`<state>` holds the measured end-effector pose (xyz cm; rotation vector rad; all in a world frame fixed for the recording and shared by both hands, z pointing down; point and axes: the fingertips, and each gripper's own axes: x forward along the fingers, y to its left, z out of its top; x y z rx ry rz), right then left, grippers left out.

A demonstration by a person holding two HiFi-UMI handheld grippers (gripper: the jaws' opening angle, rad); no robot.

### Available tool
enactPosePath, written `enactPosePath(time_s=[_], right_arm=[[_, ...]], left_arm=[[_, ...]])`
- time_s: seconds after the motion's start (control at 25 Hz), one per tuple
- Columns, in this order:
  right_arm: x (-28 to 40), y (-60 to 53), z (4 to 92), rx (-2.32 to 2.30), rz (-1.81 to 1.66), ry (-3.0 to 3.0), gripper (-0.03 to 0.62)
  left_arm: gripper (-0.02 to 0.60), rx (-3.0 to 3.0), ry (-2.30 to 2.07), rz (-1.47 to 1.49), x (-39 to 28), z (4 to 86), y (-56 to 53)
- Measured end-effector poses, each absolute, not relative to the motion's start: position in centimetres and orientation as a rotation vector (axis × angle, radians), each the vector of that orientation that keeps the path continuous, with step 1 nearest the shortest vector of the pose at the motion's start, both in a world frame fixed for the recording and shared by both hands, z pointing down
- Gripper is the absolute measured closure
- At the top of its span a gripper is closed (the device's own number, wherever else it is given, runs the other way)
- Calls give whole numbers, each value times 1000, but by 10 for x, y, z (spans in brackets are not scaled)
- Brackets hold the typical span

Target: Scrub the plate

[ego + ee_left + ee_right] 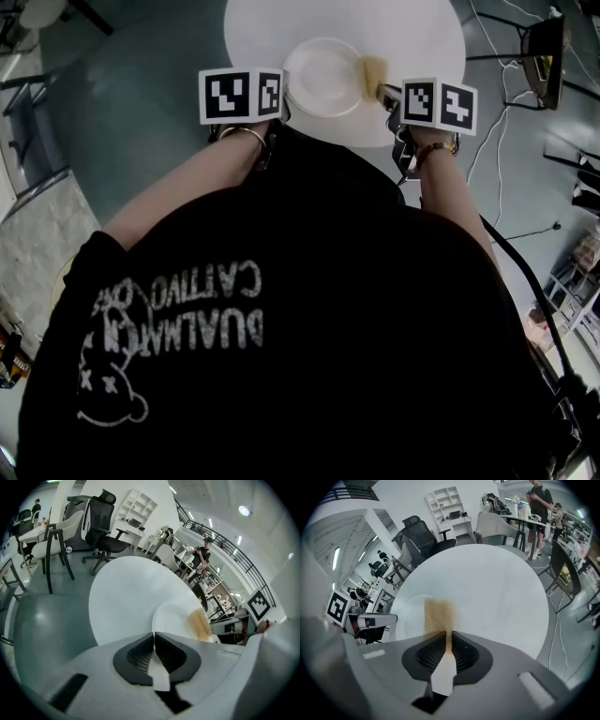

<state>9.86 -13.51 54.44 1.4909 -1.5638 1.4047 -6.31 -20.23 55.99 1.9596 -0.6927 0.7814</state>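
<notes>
A white plate [323, 75] lies on the near part of the round white table [281, 23]. My left gripper [153, 635] is shut on the plate's [174, 618] near left rim, which runs in between the pads as a thin edge. My right gripper [449, 637] is shut on a tan scrubbing pad [438, 613]. The pad [372, 71] lies flat over the plate's right side. In the head view both marker cubes flank the plate, and the left gripper [284, 94] and right gripper [386, 94] show only partly beside them.
The table's [501, 588] far half lies beyond the plate. Black office chairs [103, 524] and a stool [54, 550] stand on the grey floor to the left. A dark chair [546, 52] and cables [492, 131] are on the right. People stand far back.
</notes>
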Motion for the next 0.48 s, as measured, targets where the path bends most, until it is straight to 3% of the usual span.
enactPosePath(time_s=[0.48], right_arm=[[109, -143, 542, 1558, 1361, -1534, 549]], left_arm=[[568, 1933, -713, 730, -76, 560, -203]])
